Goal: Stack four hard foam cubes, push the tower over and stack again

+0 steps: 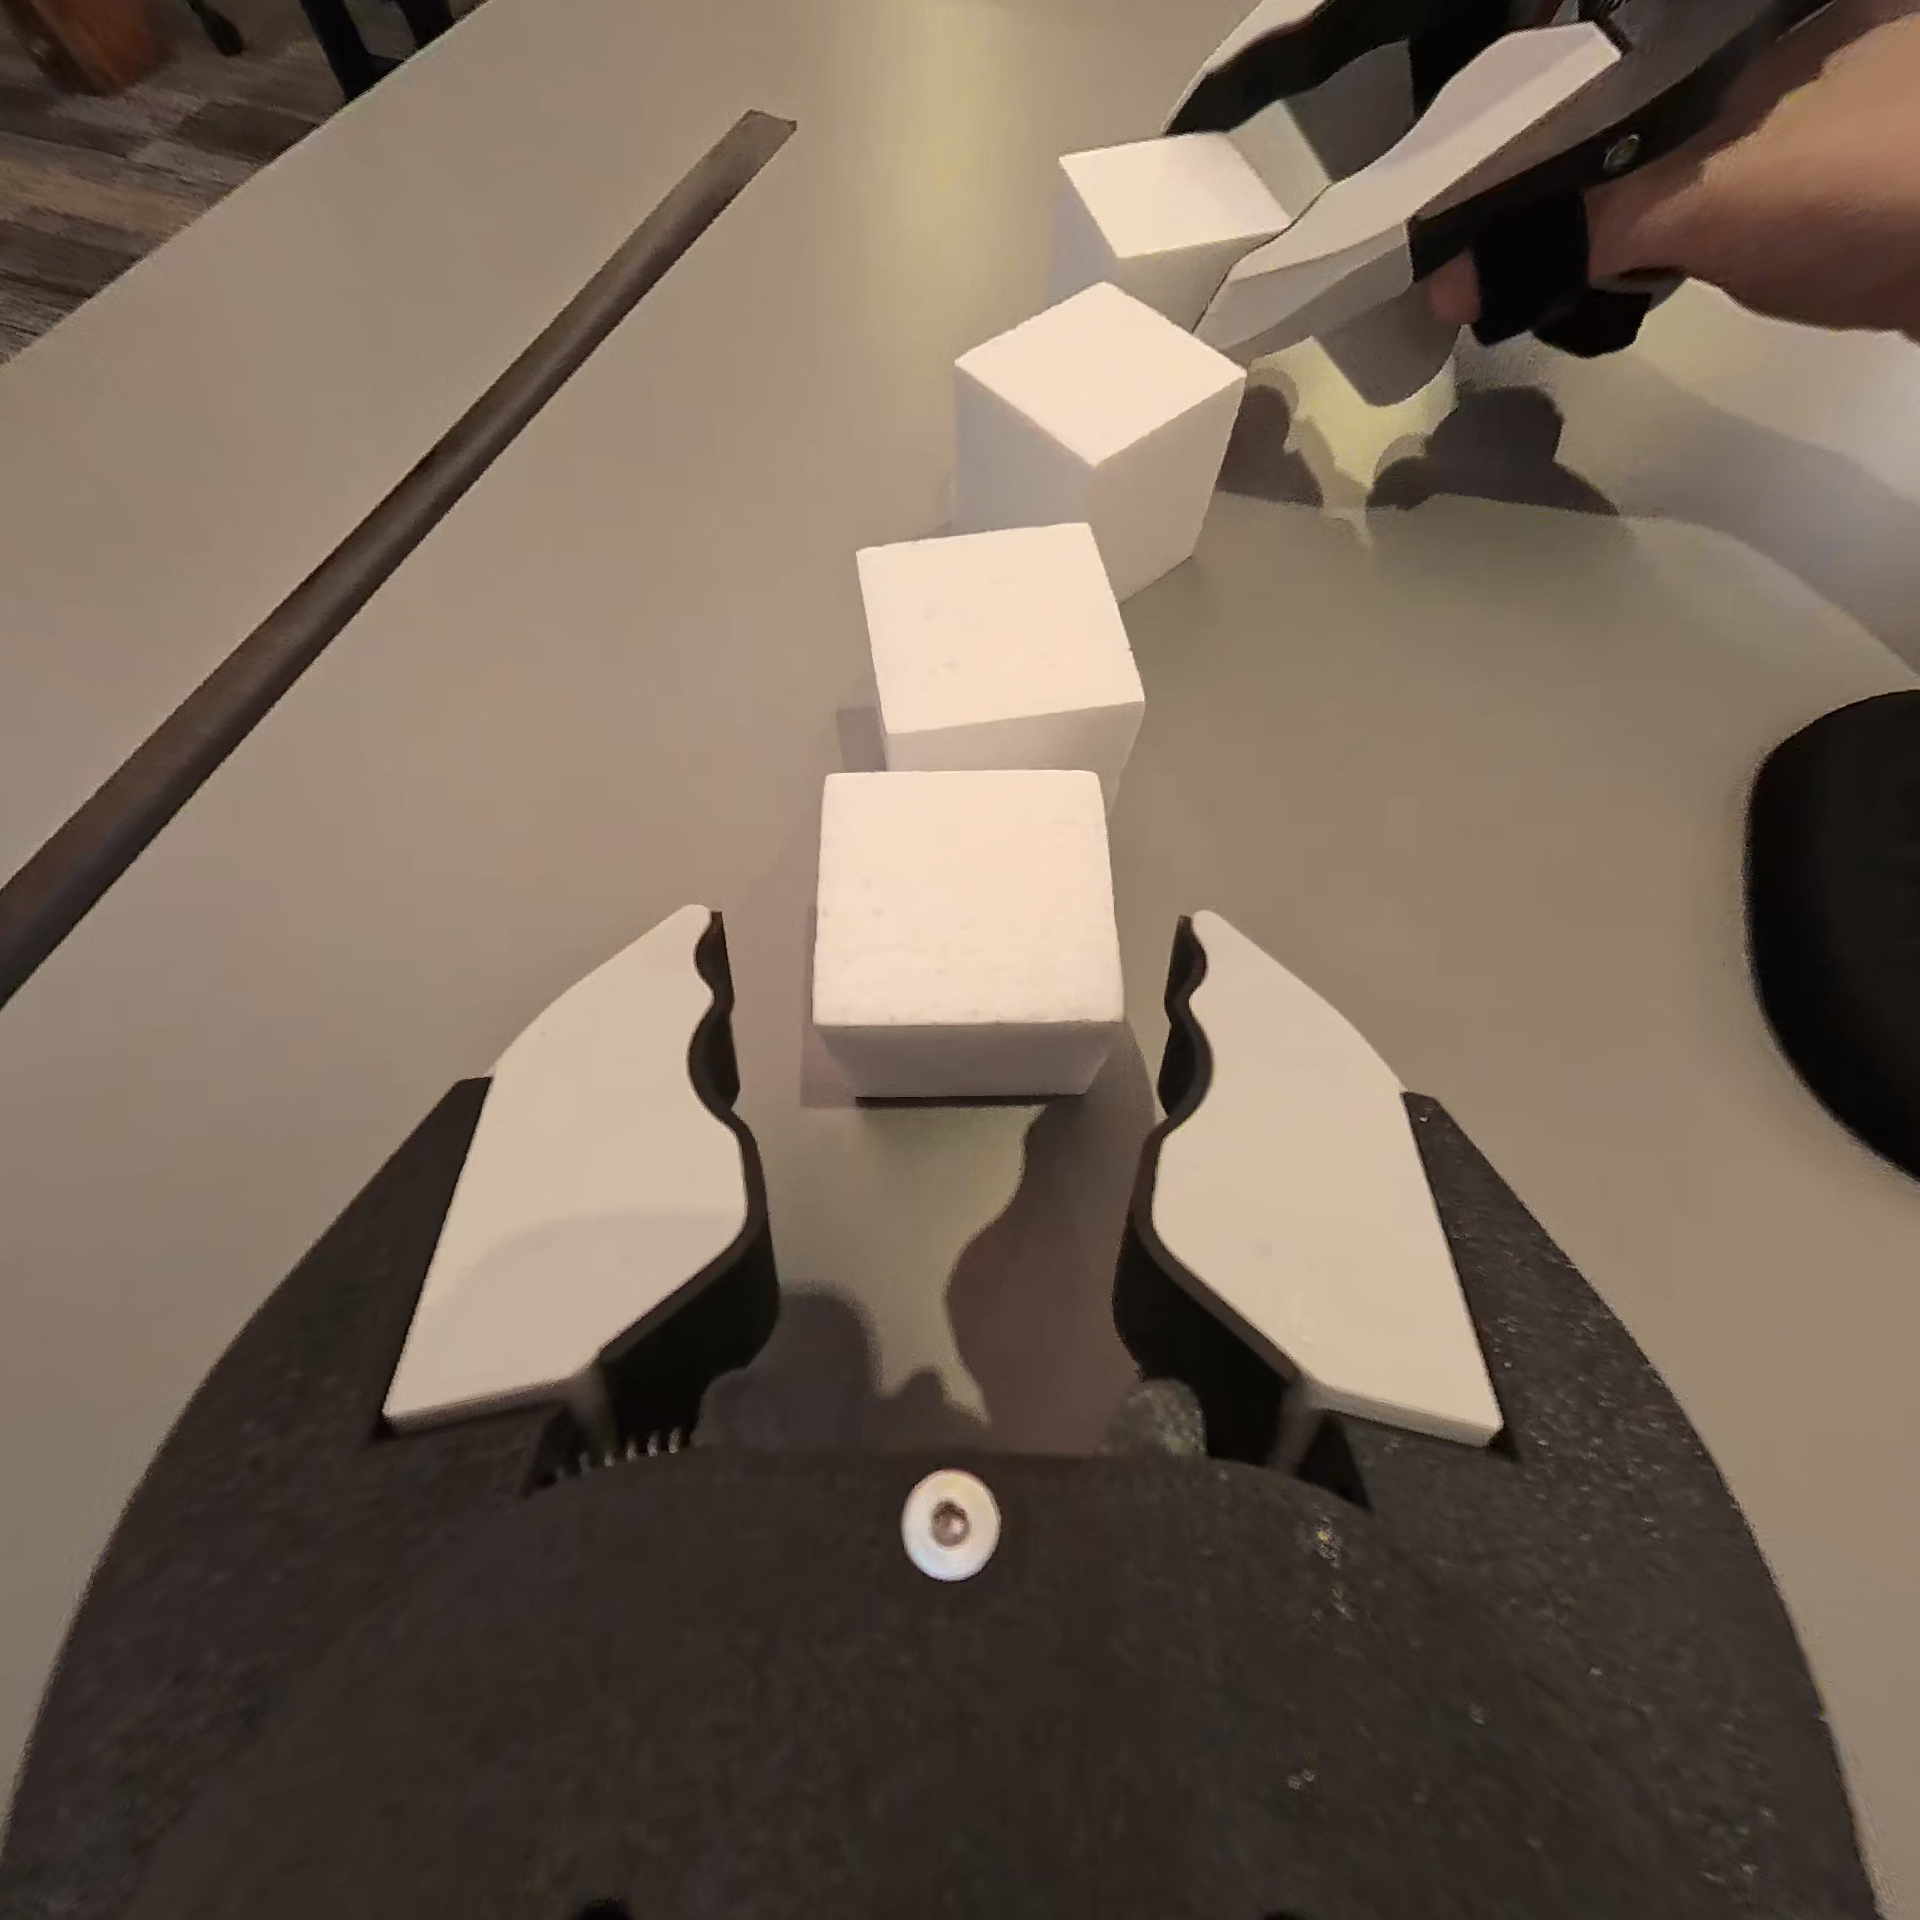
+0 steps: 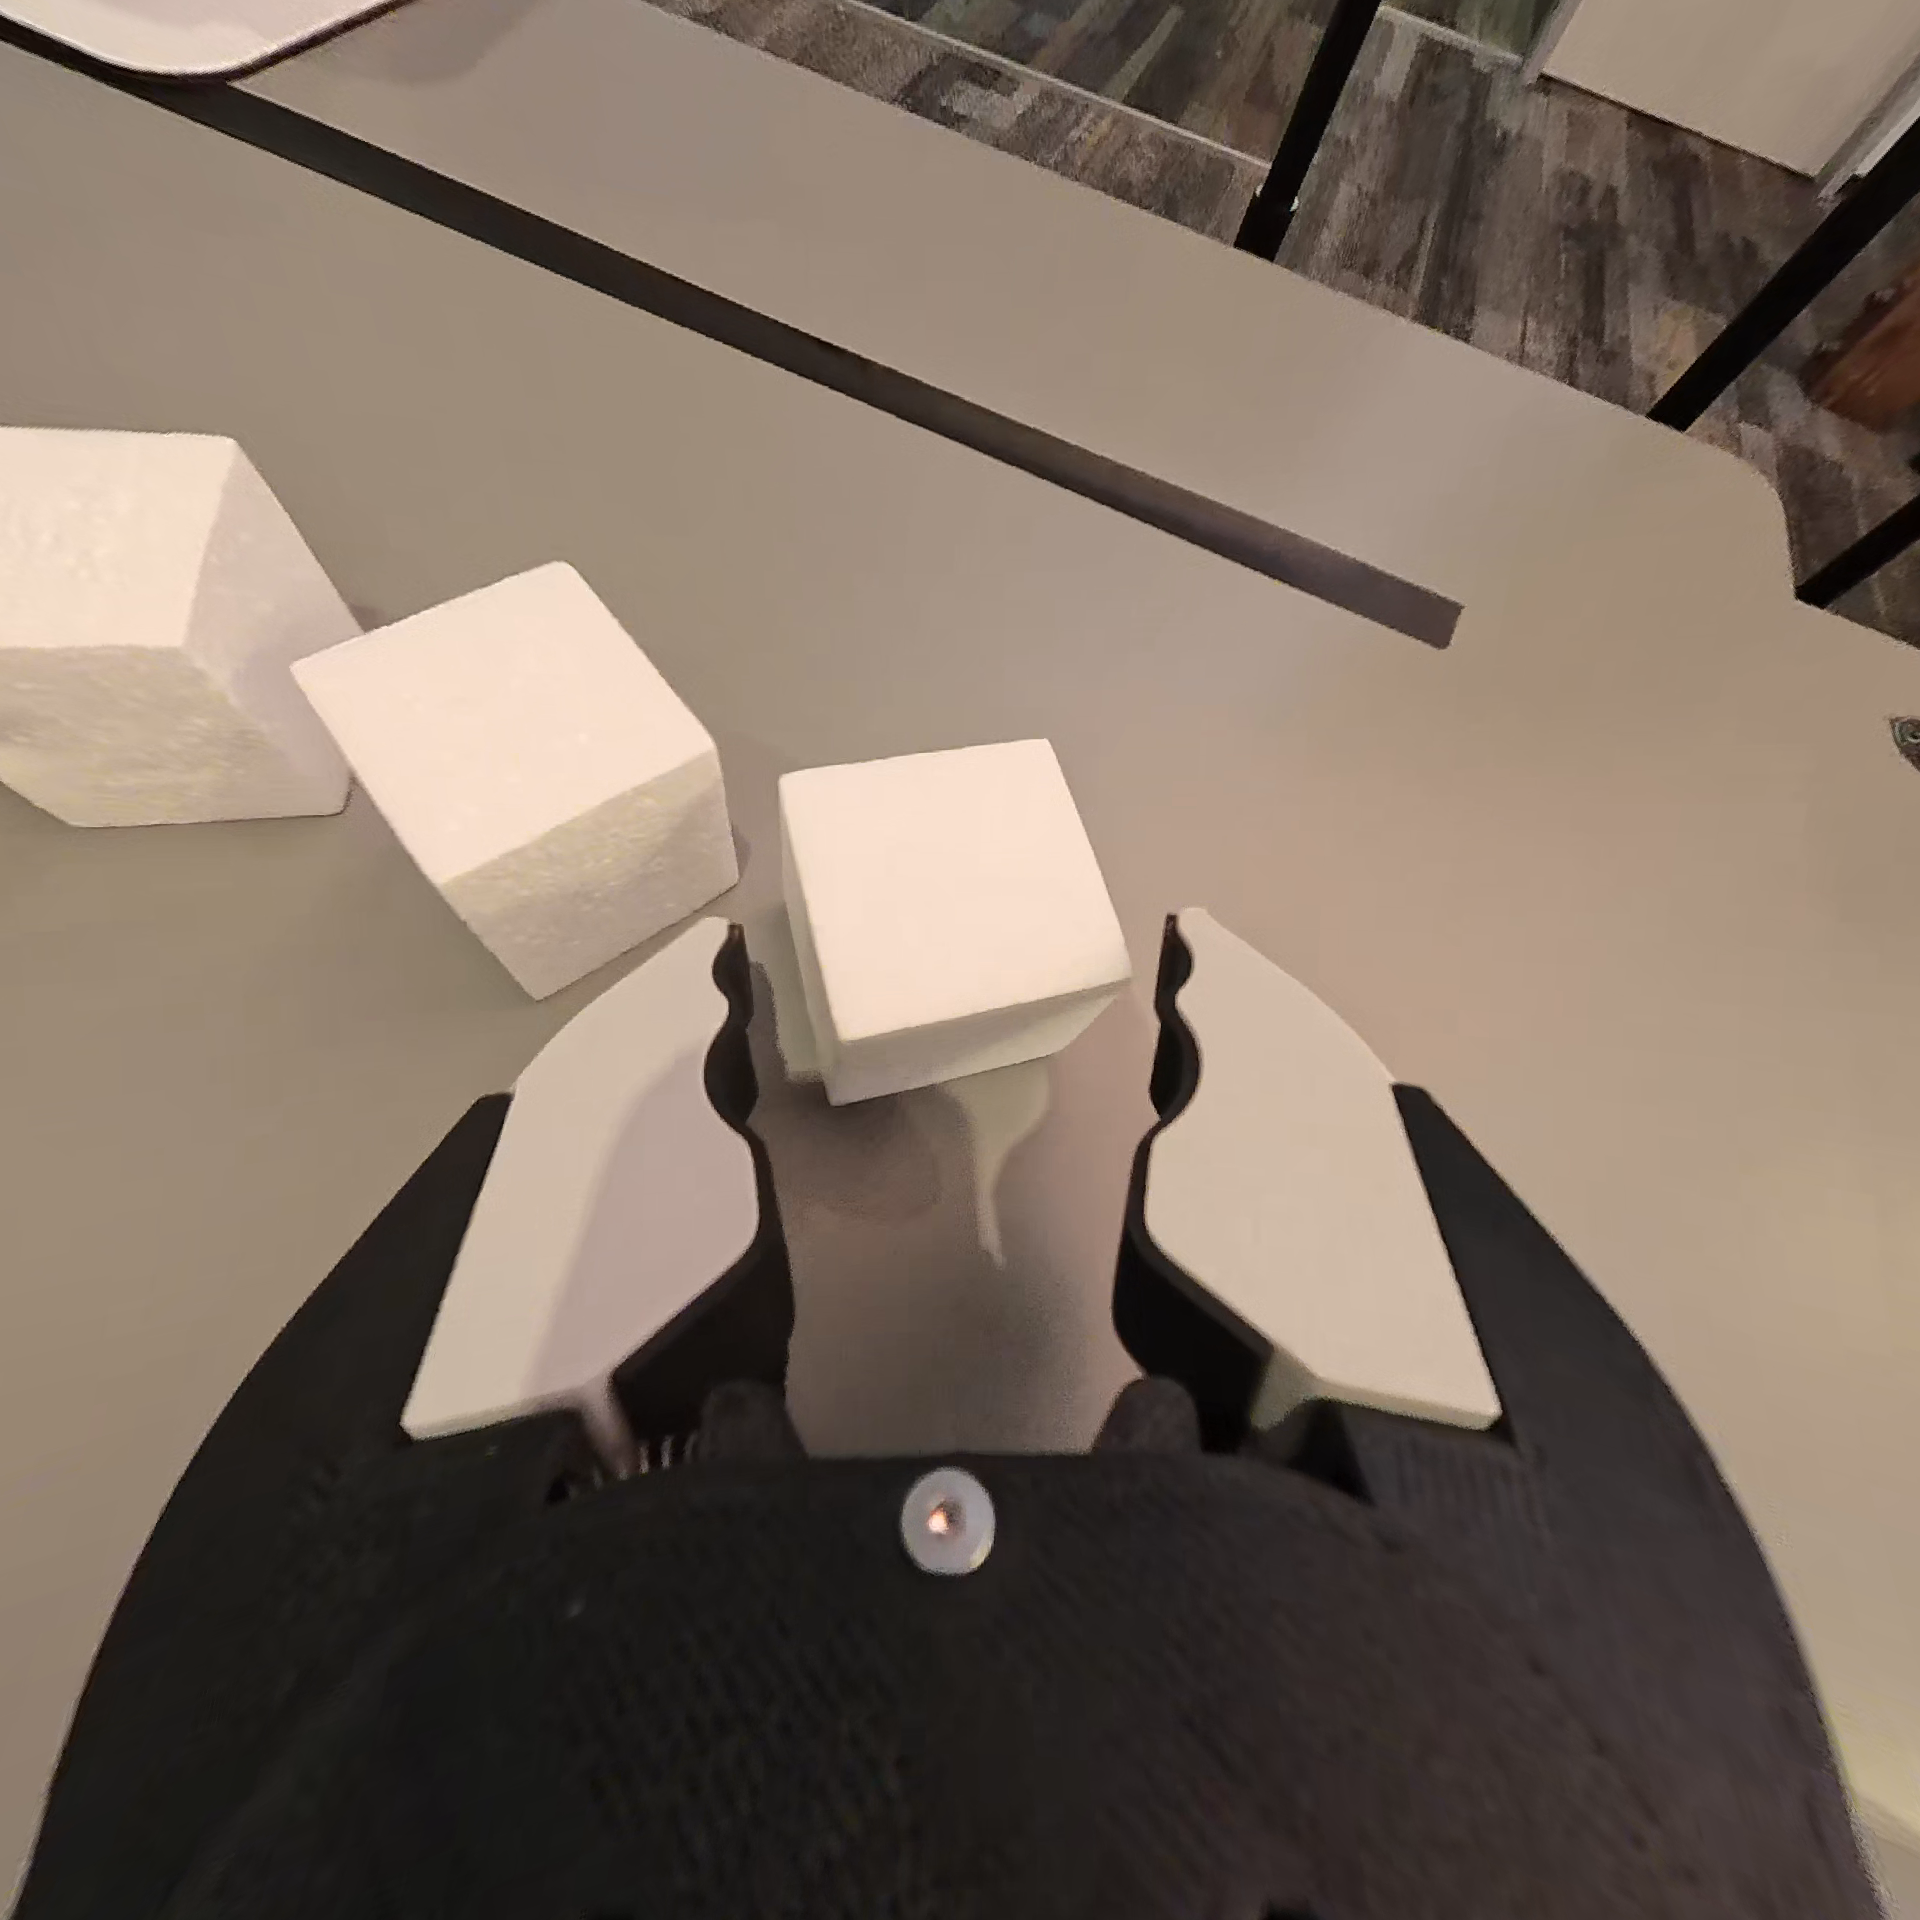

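Four white foam cubes lie in a row on the grey table (image 1: 416, 935), none stacked. My left gripper (image 1: 948, 935) is open, its fingertips on either side of the nearest cube (image 1: 966, 914) without touching it. Beyond it lie the second cube (image 1: 997, 644), the third cube (image 1: 1091, 416) and the farthest cube (image 1: 1164, 208). My right gripper (image 2: 951, 935) is open around that farthest cube (image 2: 945, 894), jaws apart from its sides. It also shows in the left wrist view (image 1: 1205, 218), held by a hand (image 1: 1766, 187). The right wrist view shows two more cubes (image 2: 520, 769) (image 2: 145, 623) to the left.
A long dark slot (image 1: 395, 540) (image 2: 831, 364) runs across the table beside the row. A dark rounded object (image 1: 1849, 935) sits at the right edge of the left wrist view. Black table legs (image 2: 1309, 114) and the floor show past the table's far edge. It is some 20 centimetres from my left tips to the long dark slot (image 1: 395, 540). Look for it in the right wrist view (image 2: 694, 315) too.
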The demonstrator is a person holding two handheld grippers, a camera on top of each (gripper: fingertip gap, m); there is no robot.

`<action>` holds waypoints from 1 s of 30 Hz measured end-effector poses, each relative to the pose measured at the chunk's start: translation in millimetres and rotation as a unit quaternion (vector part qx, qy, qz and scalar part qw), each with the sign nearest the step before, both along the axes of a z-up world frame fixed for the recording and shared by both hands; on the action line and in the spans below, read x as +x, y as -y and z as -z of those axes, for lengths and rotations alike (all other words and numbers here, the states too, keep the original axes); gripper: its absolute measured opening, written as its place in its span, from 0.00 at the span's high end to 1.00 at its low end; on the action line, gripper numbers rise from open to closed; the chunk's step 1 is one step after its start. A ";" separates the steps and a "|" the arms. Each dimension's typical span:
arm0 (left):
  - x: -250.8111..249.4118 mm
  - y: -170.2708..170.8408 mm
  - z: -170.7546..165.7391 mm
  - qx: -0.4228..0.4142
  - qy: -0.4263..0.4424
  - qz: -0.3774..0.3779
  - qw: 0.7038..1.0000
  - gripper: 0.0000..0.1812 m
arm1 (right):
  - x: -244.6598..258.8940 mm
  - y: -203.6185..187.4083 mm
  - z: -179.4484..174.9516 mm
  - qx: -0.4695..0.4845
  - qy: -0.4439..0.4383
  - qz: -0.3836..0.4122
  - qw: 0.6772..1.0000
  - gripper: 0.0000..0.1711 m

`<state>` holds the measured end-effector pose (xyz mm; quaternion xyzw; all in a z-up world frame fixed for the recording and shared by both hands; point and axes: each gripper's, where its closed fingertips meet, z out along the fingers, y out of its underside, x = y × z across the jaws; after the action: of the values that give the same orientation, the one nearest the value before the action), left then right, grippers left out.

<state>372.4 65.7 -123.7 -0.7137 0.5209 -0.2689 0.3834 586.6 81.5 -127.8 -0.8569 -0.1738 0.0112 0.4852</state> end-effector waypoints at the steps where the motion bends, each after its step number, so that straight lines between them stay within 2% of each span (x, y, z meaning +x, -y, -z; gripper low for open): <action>1: 0.7 -0.4 1.1 0.005 -0.002 -0.001 1.000 0.57 | 0.3 -1.4 1.5 0.000 -0.002 0.001 1.000 0.57; 3: 1.6 0.7 2.5 0.011 -0.005 0.005 1.000 0.64 | -0.6 -2.8 2.8 -0.002 -0.007 -0.002 1.000 0.64; 4: 1.0 -0.3 2.7 0.015 -0.006 0.003 1.000 0.68 | 0.1 -3.3 3.0 -0.004 -0.008 0.000 1.000 0.64; 7: -1.1 -1.4 -0.3 0.018 -0.006 0.006 1.000 0.68 | 2.6 -0.1 -2.2 -0.012 -0.002 0.008 1.000 0.64; 11: -12.9 -15.3 -15.1 0.021 0.012 -0.020 1.000 0.69 | 1.1 0.5 -53.3 0.058 0.003 0.058 0.997 0.64; 14: -28.6 -30.0 -31.7 0.011 0.032 -0.049 0.998 0.69 | -26.4 -3.0 -95.7 0.100 -0.056 0.091 0.989 0.64; 16: -40.9 -41.9 -46.5 0.012 0.049 -0.071 0.996 0.69 | -59.3 -1.7 -109.9 0.094 -0.107 0.095 0.985 0.64; 18: -52.3 -50.4 -63.3 0.013 0.071 -0.084 0.994 0.68 | -96.2 7.0 -107.5 0.065 -0.129 0.082 0.986 0.64; 21: -66.7 -56.7 -86.9 0.008 0.110 -0.094 0.989 0.69 | -123.7 7.9 -98.8 0.071 -0.105 0.093 0.988 0.64; 26: -83.3 -61.8 -112.8 0.010 0.147 -0.104 0.984 0.68 | -153.5 2.3 -74.9 0.037 -0.061 0.075 0.995 0.64; 30: -89.7 -61.9 -124.3 0.005 0.169 -0.102 0.980 0.68 | -155.6 0.1 -62.7 0.024 0.005 0.072 0.997 0.64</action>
<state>282.8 127.6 0.6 -0.7057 0.3740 -0.3423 0.4949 430.9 81.4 -65.1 -0.8555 -0.1141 -0.0318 0.5041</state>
